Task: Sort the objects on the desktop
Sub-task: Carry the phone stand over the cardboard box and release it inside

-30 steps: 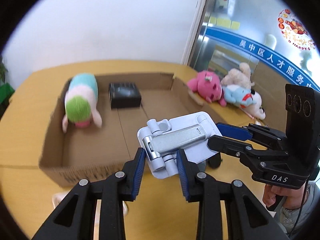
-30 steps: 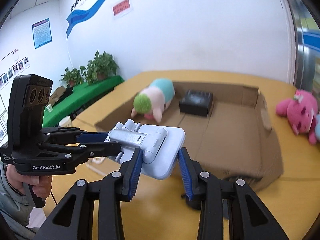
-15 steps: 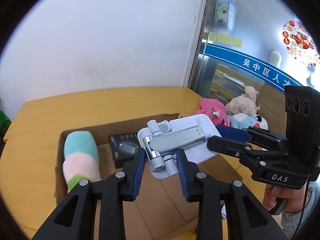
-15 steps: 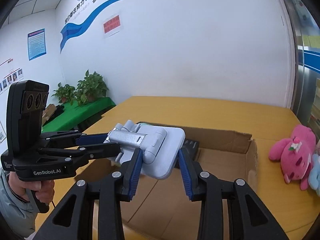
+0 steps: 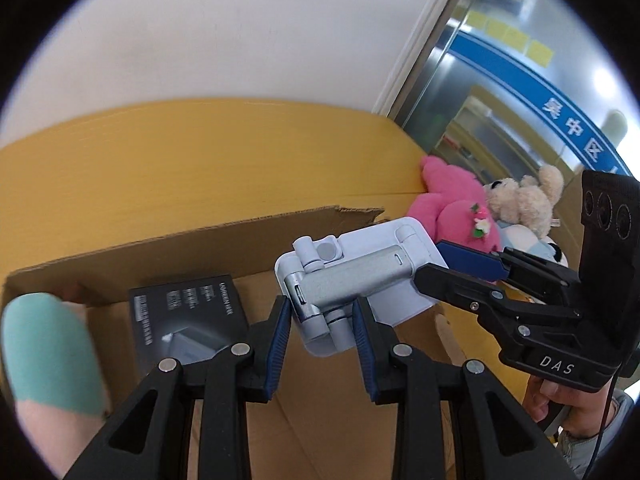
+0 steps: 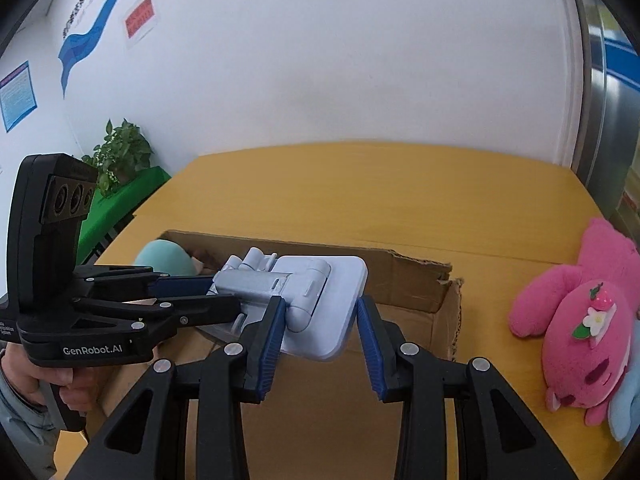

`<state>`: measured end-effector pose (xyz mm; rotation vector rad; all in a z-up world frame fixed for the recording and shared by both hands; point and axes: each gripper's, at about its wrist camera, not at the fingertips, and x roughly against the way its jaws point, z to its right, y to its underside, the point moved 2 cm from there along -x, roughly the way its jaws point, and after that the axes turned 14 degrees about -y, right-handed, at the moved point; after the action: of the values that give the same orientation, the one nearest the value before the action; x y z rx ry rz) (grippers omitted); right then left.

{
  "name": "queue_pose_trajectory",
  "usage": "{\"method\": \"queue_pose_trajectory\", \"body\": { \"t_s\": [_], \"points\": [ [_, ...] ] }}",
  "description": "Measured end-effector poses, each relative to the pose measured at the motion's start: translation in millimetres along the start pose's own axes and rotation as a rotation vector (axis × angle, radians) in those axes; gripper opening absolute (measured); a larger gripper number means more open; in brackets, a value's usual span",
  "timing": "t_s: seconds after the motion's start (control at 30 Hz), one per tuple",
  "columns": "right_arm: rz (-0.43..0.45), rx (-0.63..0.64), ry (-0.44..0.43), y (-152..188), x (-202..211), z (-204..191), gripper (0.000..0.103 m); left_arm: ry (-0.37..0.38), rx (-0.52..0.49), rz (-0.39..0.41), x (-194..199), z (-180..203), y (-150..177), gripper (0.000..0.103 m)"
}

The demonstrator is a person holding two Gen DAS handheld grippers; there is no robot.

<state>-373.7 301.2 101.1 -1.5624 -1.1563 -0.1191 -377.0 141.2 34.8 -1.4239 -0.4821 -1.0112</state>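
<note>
A pale blue folding phone stand is held in the air over the open cardboard box by both grippers. My left gripper is shut on its hinge end. My right gripper is shut on its flat plate end. Each gripper shows in the other's view: the right gripper and the left gripper. Inside the box lie a black box and a teal and pink plush.
A pink plush, a beige plush and a light blue plush lie on the yellow table right of the box. A white wall stands behind. Potted plants are at far left.
Both grippers have carried the stand forward over the box. The views have tilted up and moved closer to the box's far wall.
</note>
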Motion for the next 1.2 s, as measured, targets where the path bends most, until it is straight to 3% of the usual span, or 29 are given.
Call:
{"method": "queue_pose_trajectory", "body": {
  "t_s": [0.3, 0.5, 0.63, 0.7, 0.77, 0.8, 0.87, 0.97, 1.0, 1.03, 1.1, 1.2],
  "points": [
    [-0.186, -0.147, 0.009, 11.1, -68.6, 75.1, 0.036, -0.077, 0.009, -0.166, -81.6, 9.8, -7.4, 0.030],
    [-0.283, -0.143, 0.095, 17.1, -97.1, 72.2, 0.035, -0.118, 0.035, -0.240, -110.5, 9.2, -3.8, 0.027],
    [-0.304, -0.098, 0.126, 16.7, -102.3, 64.2, 0.035, -0.128, 0.059, -0.222, -105.5, 6.2, -5.1, 0.027],
    [-0.296, -0.079, 0.150, 18.1, -97.2, 58.6, 0.036, -0.138, 0.075, -0.180, -89.8, 0.4, -7.5, 0.027],
    [-0.268, -0.051, 0.188, 17.2, -82.4, 50.1, 0.048, -0.173, 0.059, -0.107, -62.4, -4.4, -11.1, 0.027],
    [-0.221, -0.032, 0.196, 16.0, -66.1, 41.4, 0.054, -0.195, 0.049, -0.058, -43.9, -5.5, -12.4, 0.027],
    [-0.141, -0.016, 0.195, 16.3, -37.7, 25.6, 0.057, -0.248, 0.046, 0.051, 0.5, -6.2, -10.9, 0.029],
    [-0.005, 0.070, 0.183, 27.7, 15.8, -18.3, 0.090, -0.280, 0.045, 0.213, 72.7, -2.9, 5.1, 0.050],
    [0.039, 0.107, 0.188, 35.4, 34.8, -36.1, 0.102, -0.279, 0.033, 0.277, 100.6, 0.7, 17.4, 0.067],
    [0.081, 0.147, 0.182, 45.2, 53.3, -54.9, 0.103, -0.288, 0.021, 0.320, 119.6, 2.6, 27.3, 0.079],
    [0.122, 0.203, 0.163, 61.4, 77.2, -83.0, 0.103, -0.310, -0.017, 0.392, 153.7, 10.4, 51.4, 0.080],
    [0.153, 0.259, 0.147, 91.3, 104.4, -118.5, 0.103, -0.331, -0.045, 0.431, 193.6, 13.1, 95.2, 0.080]
  ]
}}
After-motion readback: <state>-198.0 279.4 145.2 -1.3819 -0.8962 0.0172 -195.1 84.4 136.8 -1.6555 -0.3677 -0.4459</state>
